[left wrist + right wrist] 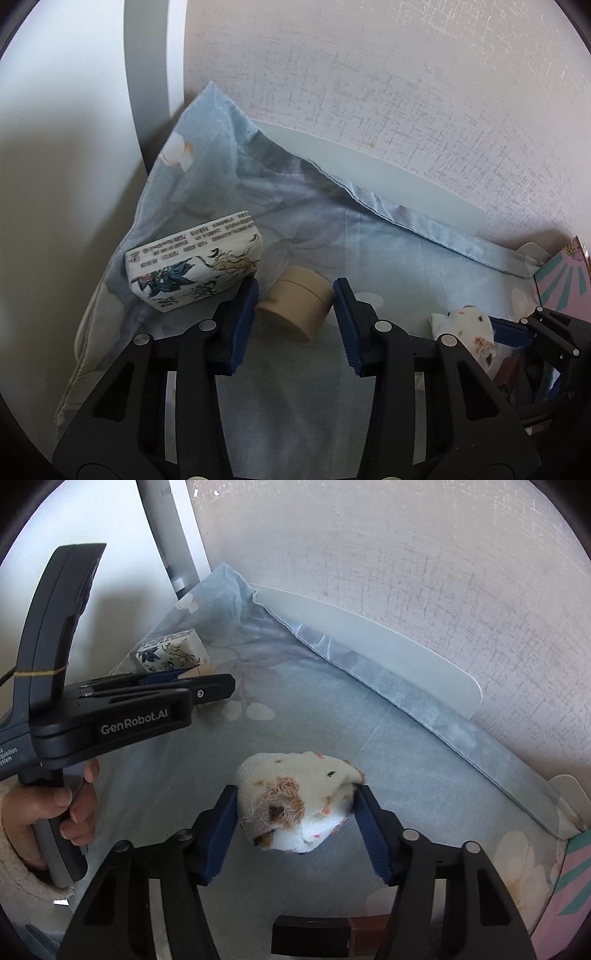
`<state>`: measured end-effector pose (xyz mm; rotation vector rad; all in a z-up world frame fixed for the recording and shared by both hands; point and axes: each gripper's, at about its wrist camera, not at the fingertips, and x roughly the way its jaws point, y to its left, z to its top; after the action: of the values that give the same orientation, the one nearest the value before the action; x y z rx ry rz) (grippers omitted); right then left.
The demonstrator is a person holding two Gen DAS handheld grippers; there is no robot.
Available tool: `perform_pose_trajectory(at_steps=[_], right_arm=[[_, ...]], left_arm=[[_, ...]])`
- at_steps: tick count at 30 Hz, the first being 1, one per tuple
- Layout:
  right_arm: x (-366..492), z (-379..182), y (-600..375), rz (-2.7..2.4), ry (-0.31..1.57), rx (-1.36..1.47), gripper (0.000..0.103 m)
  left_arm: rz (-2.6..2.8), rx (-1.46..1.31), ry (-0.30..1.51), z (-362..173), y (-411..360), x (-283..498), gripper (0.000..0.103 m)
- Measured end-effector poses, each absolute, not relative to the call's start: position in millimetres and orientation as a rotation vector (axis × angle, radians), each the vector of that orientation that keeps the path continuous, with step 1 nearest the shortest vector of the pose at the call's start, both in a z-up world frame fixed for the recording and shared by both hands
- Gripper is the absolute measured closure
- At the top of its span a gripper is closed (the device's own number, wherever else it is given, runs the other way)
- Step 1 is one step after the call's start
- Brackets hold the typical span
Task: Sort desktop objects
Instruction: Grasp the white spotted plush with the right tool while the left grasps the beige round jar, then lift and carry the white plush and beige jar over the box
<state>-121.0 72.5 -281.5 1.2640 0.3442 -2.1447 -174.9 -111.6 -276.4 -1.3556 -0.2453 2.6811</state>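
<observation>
— Where was the round tan jar?
— Lidded on the blue cloth, between the left gripper's wide jaws, untouched.
— The right gripper?
— It clasped the rolled sock.

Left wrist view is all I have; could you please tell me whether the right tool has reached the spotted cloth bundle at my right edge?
Observer: Yes. The right tool straddles the rolled cloth, with a pad against each side. I cannot tell whether it is squeezing.
Operator: Thank you. Is anything lying nearer than the cloth?
Observer: A dark block with a reddish-brown end lies on the blue sheet, low between the tool's arms.
Operator: And how does my left tool look from there?
Observer: A bare hand grips the handle of the left tool, which reaches toward the tissue pack.
</observation>
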Motion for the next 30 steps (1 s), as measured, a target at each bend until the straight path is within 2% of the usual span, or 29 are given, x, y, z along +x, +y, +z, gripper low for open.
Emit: perform_pose_trajectory(at_steps=[8, 21, 30], right_arm=[[-121, -276, 76, -2.173, 0.289, 1.249, 0.063], [-112, -232, 100, -2.264, 0.182, 1.249, 0.063], [-84, -168, 127, -2.330, 0.138, 1.229, 0.063]], left_arm=[[2.685, -1.331, -0.226, -264, -107, -167, 0.064], [2.617, -1.329, -0.155, -208, -87, -161, 0.064], [2.519, -1.292, -0.126, -148, -54, -153, 0.064]])
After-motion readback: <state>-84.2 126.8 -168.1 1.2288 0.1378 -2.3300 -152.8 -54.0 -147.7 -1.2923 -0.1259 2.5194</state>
